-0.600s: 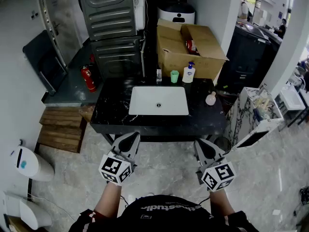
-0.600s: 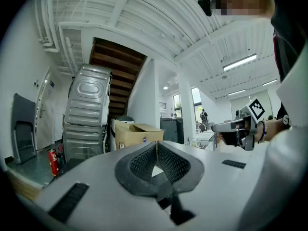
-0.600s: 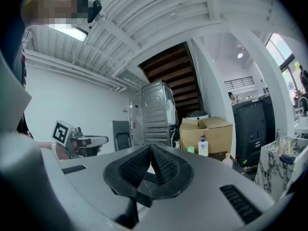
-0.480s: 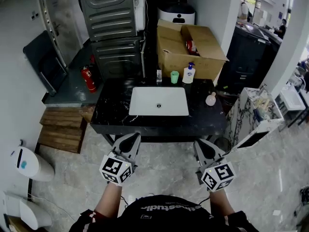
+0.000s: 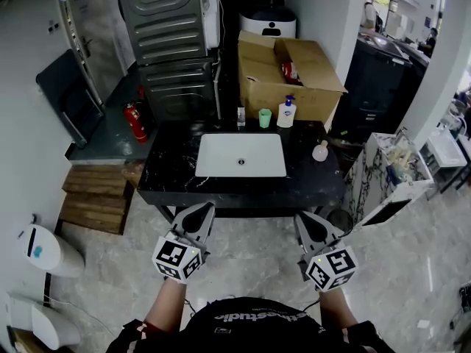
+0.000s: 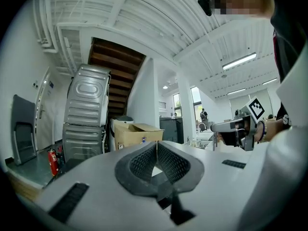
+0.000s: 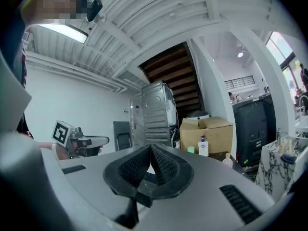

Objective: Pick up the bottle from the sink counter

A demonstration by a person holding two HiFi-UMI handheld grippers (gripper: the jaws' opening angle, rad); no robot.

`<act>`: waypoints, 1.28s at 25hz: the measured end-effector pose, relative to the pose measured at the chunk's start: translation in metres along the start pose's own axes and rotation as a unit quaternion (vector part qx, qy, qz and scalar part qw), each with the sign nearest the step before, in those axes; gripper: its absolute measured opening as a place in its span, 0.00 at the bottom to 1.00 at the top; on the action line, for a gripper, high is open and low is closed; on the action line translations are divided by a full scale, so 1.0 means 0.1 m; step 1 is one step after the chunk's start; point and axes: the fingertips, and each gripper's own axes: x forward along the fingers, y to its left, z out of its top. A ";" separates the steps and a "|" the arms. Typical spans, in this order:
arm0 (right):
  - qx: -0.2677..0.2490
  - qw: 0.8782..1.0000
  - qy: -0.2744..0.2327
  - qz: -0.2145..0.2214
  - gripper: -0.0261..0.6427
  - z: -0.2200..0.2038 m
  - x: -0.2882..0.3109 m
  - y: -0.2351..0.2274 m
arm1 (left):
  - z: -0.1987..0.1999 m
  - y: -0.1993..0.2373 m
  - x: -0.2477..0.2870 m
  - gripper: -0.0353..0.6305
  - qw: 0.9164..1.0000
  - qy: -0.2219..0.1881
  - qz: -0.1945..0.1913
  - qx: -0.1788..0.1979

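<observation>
A white pump bottle [image 5: 286,112] with a blue label stands at the back of the black sink counter [image 5: 169,169], in front of a cardboard box. A small pink bottle [image 5: 320,151] stands near the counter's right end. Both show again in the right gripper view, the pump bottle [image 7: 203,147] left of the pink bottle [image 7: 227,160]. My left gripper [image 5: 202,209] and right gripper [image 5: 306,220] hover side by side over the floor, well short of the counter's front edge. Each has its jaws shut with nothing between them, as seen on the left gripper [image 6: 157,144] and the right gripper [image 7: 150,147].
A white basin [image 5: 241,155] is set in the counter's middle. A green cup [image 5: 265,117] stands beside the pump bottle. The open cardboard box [image 5: 287,68] sits behind. Stacked grey machines [image 5: 165,43], a red extinguisher [image 5: 133,120] and wooden steps [image 5: 96,197] are at left; a marble cabinet [image 5: 383,179] at right.
</observation>
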 end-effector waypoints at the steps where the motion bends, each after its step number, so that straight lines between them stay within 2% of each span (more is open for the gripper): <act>1: 0.002 1.000 -0.001 -0.001 0.10 0.00 -0.01 -0.02 | 0.00 -0.02 0.01 0.08 1.000 0.001 0.000 -0.001; 12: 0.009 1.000 -0.010 0.010 0.10 -0.07 -0.18 -0.39 | -0.02 -0.22 0.19 0.08 1.000 -0.004 0.021 0.006; 20: 0.042 0.999 0.016 0.009 0.10 -0.38 -0.04 -0.68 | -0.25 -0.20 0.48 0.08 1.000 0.020 0.020 -0.003; 25: 0.042 0.999 0.026 0.010 0.10 -0.44 0.47 -0.87 | -0.40 0.17 0.95 0.08 1.000 0.021 0.011 -0.007; 32: 0.021 0.999 0.022 0.008 0.10 -0.24 1.65 -1.17 | -0.48 1.11 1.77 0.08 1.000 0.006 0.002 -0.027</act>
